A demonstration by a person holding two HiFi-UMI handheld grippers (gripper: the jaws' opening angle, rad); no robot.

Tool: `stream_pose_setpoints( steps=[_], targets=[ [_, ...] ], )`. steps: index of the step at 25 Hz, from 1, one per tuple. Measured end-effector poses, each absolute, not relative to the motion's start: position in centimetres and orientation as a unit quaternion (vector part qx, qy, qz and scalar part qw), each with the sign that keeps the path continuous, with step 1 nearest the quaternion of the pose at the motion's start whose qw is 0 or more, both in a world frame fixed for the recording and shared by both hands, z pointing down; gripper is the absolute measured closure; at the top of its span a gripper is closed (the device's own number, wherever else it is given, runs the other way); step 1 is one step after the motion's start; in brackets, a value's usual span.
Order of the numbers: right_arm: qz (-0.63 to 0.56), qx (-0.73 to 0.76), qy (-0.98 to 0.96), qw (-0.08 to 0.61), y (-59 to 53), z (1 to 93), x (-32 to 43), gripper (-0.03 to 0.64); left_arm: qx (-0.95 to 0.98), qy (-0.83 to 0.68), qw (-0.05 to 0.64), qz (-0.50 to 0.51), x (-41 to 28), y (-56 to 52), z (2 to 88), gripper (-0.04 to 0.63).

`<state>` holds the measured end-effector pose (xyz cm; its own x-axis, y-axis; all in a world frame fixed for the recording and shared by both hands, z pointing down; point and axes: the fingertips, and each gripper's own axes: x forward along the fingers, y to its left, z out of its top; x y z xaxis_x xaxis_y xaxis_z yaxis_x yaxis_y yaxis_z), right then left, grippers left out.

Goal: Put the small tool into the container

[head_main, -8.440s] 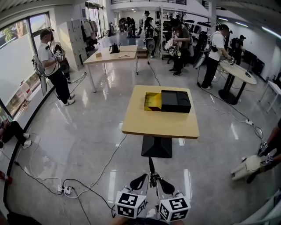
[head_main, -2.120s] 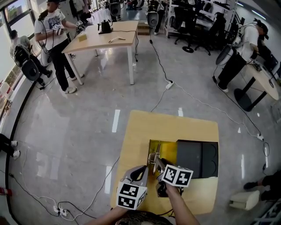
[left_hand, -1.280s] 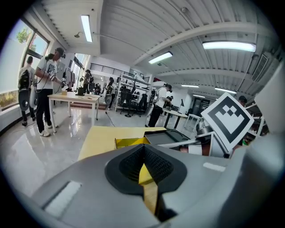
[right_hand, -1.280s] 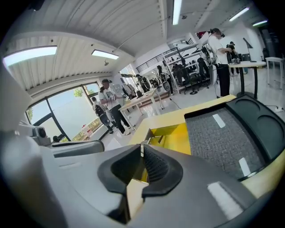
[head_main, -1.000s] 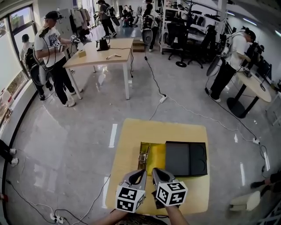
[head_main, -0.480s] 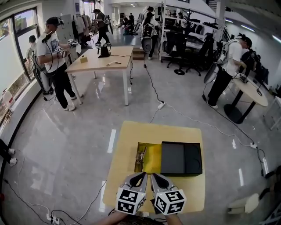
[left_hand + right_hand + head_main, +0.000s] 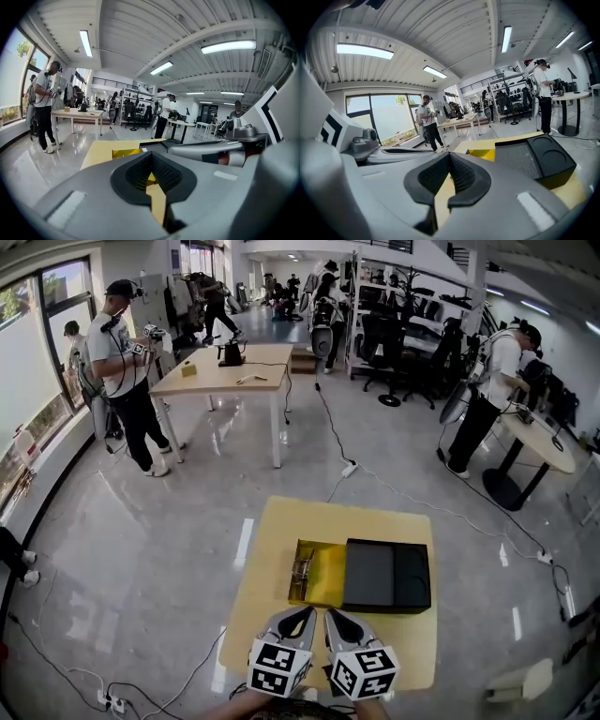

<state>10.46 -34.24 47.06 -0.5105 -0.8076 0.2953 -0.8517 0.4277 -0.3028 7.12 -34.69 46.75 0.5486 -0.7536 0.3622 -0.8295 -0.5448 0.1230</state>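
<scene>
Both closed and empty, the grey left gripper [image 7: 304,613] and grey right gripper [image 7: 331,614] hang at six o'clock over the pale wooden table [image 7: 279,523]; the small metal tool [image 7: 302,568] lies inside the yellow open container [image 7: 326,579] at twelve o'clock.

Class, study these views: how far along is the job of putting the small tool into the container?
Done: the small tool lies inside the open end of the yellow container, beside its black lid. In hand: nothing; the left gripper and right gripper are both shut and empty, short of the container. Left: apparently nothing.
</scene>
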Motion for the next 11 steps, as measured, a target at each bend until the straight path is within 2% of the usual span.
stream_pose_setpoints(
  steps=[11],
  targets=[
    [0.203,0.492,-0.845,0.052,-32.3,46.4,10.0,0.612,0.869,-0.456,0.136,0.137,6.8,-32.7,46.1,0.583]
  ],
)
